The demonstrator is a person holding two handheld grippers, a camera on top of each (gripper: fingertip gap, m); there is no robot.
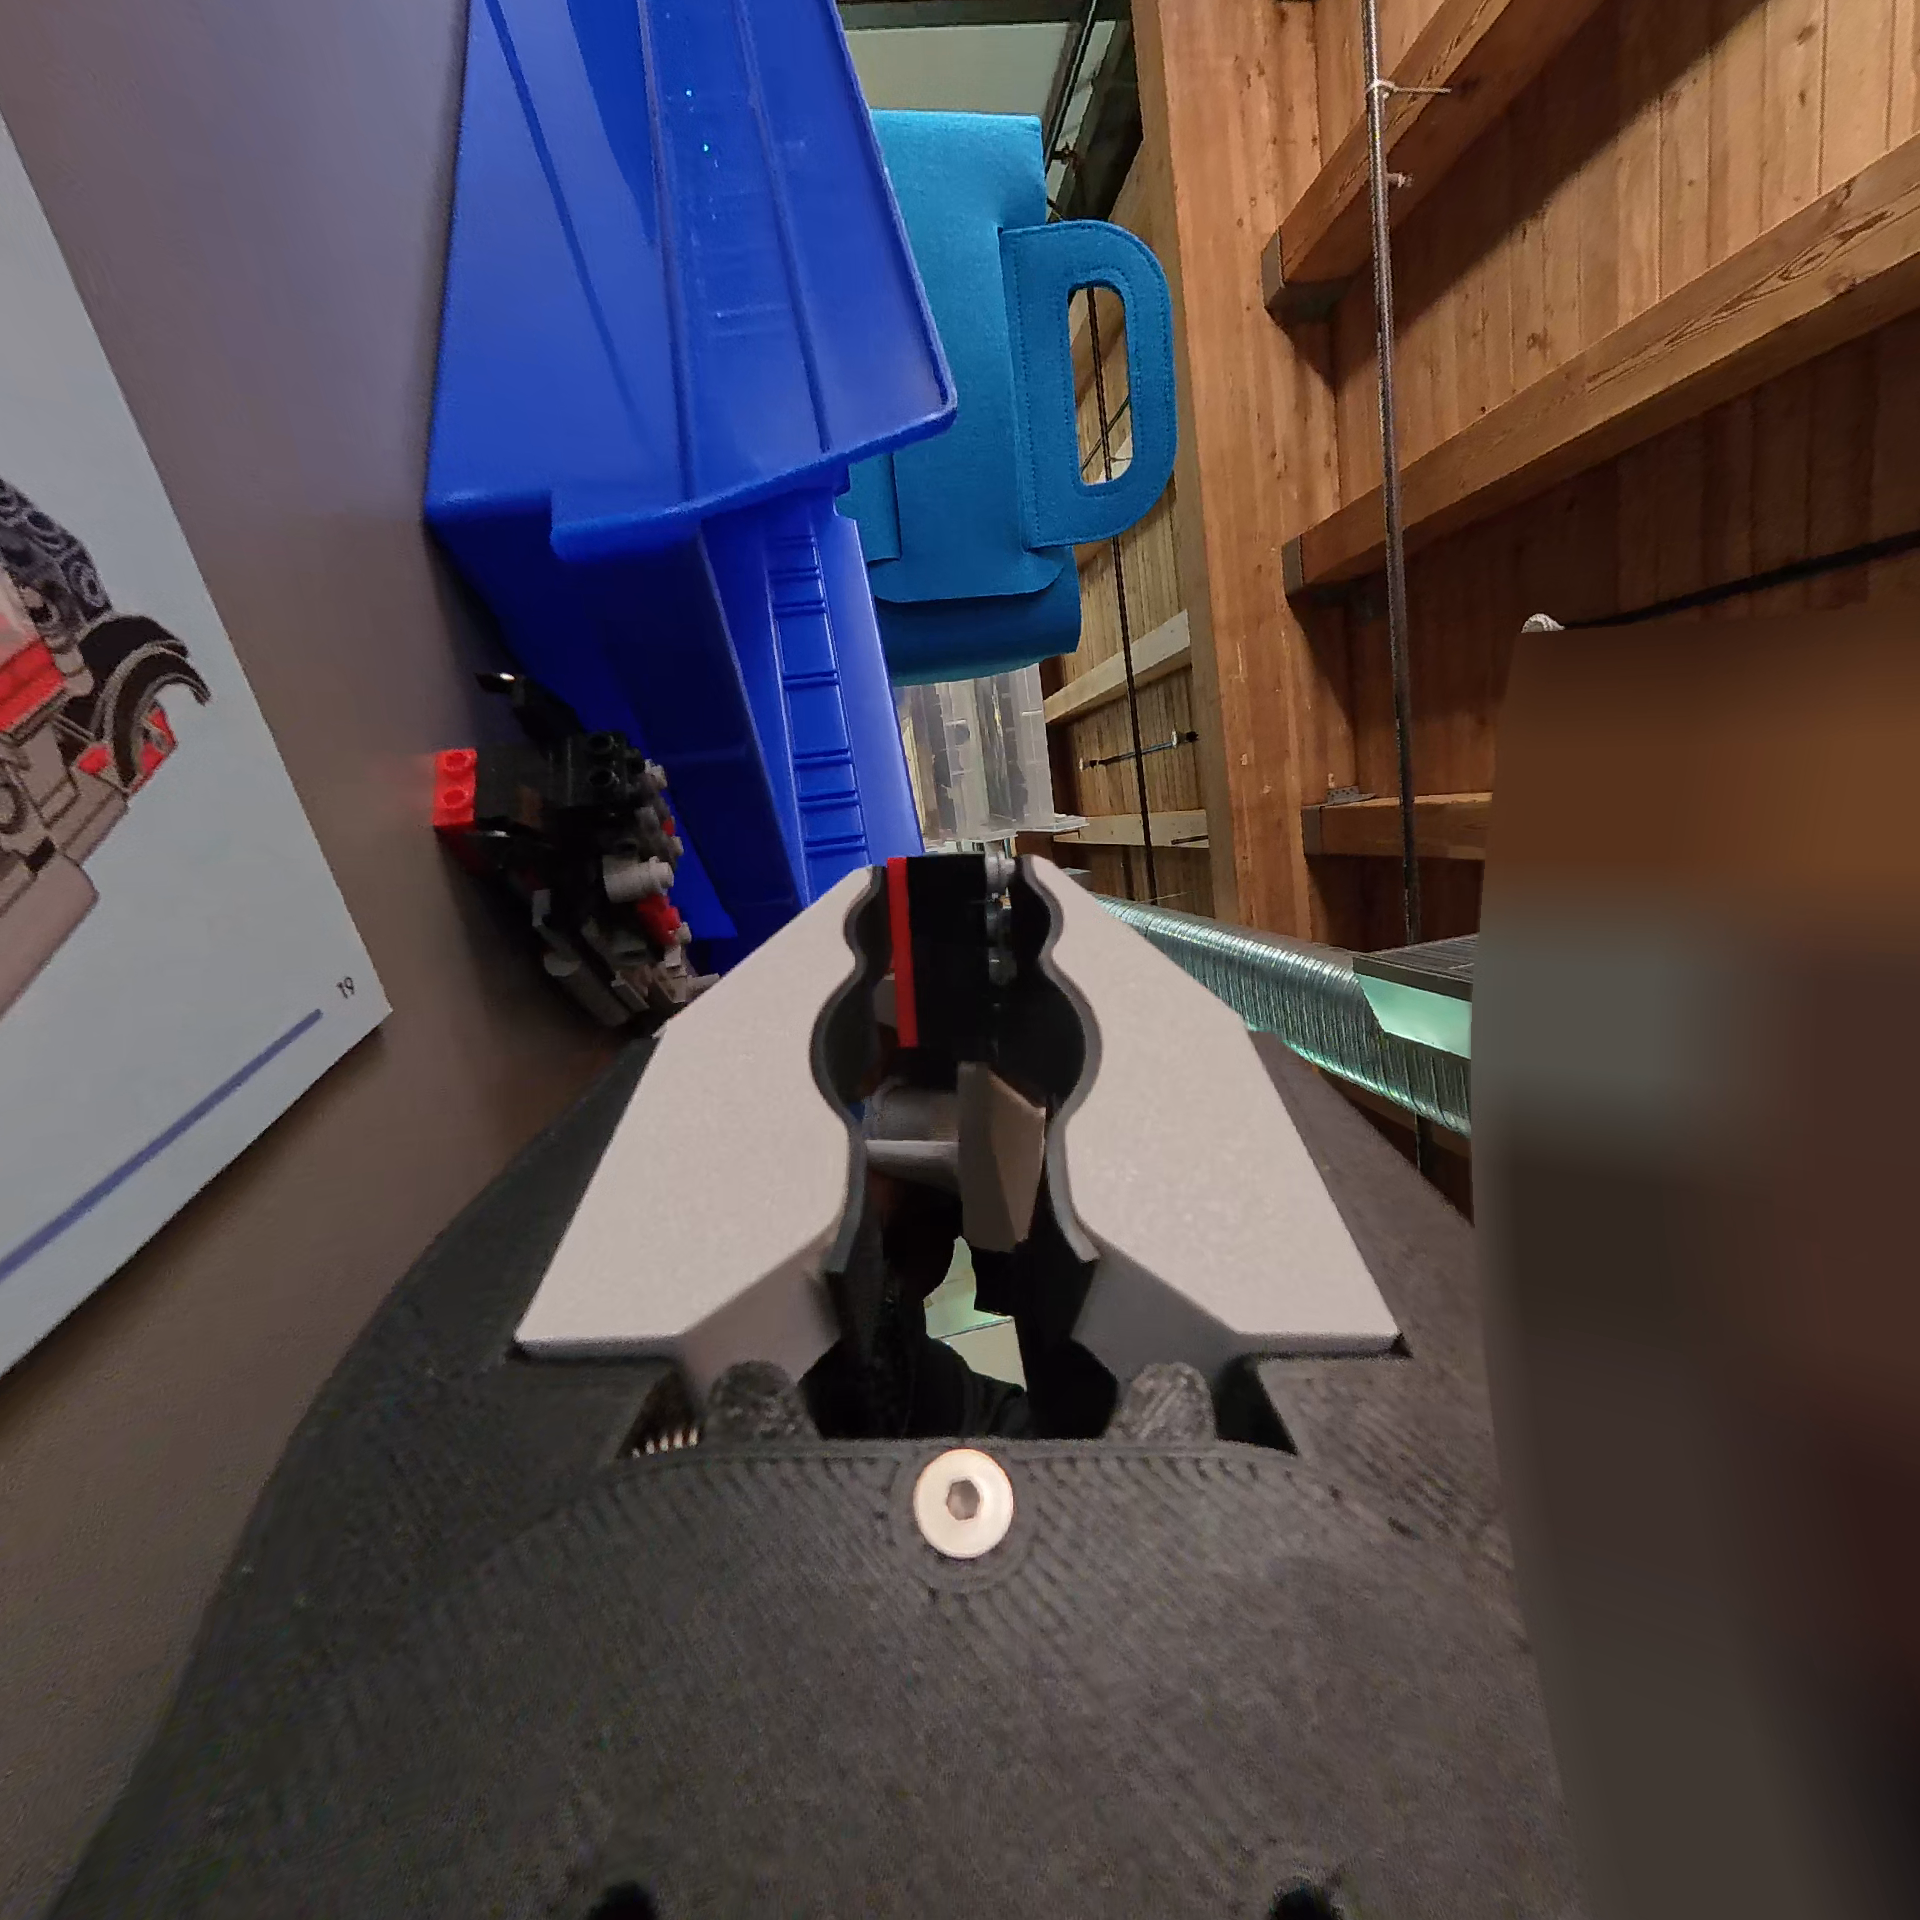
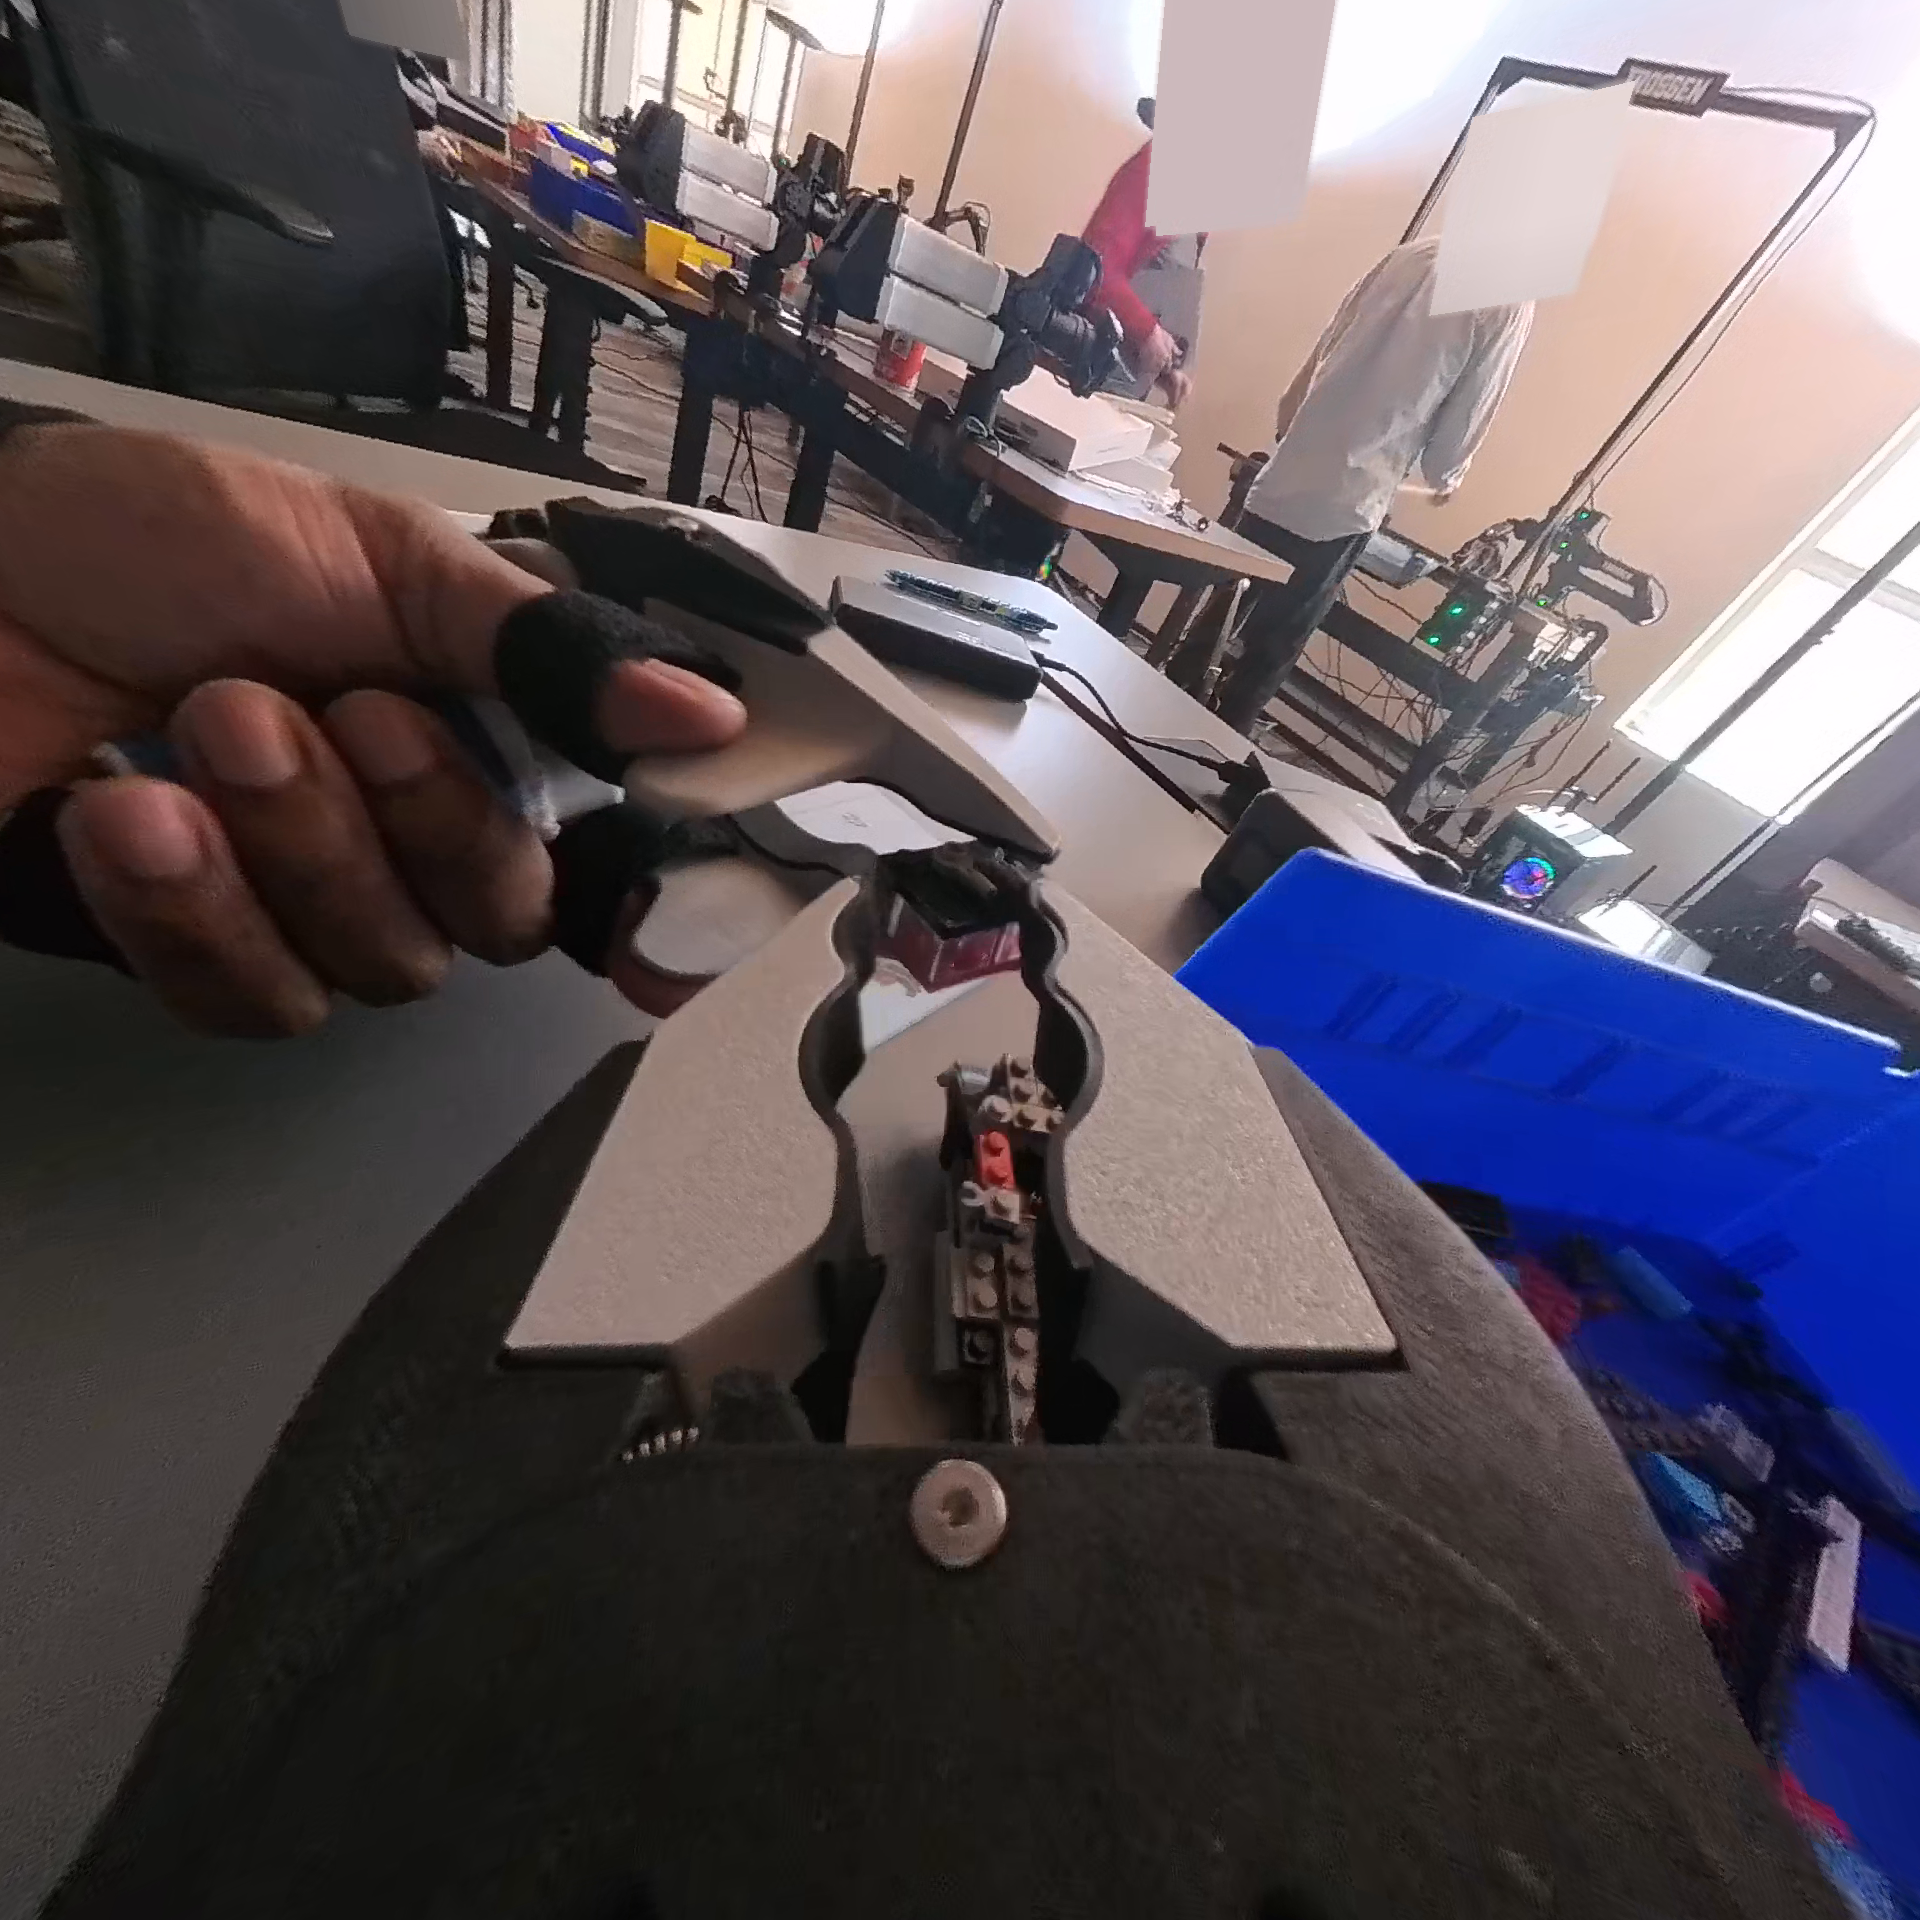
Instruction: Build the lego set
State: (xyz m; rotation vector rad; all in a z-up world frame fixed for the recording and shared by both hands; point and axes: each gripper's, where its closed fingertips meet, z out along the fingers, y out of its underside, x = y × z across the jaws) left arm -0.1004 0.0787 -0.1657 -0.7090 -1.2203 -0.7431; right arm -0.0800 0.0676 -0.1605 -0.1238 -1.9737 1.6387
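My left gripper is shut on a small black and red Lego piece. In the right wrist view the left gripper comes in from the left, held by a hand, and its tip sits on the same piece. My right gripper has its fingertips closed around that piece from below. The part-built grey, black and red Lego model lies on the table under my right fingers. It also shows in the left wrist view, beside the blue bin.
An open instruction booklet lies on the dark table. Stacked blue bins and a blue felt bag stand behind the model. A blue bin holds loose bricks. A black device with a cable lies farther back.
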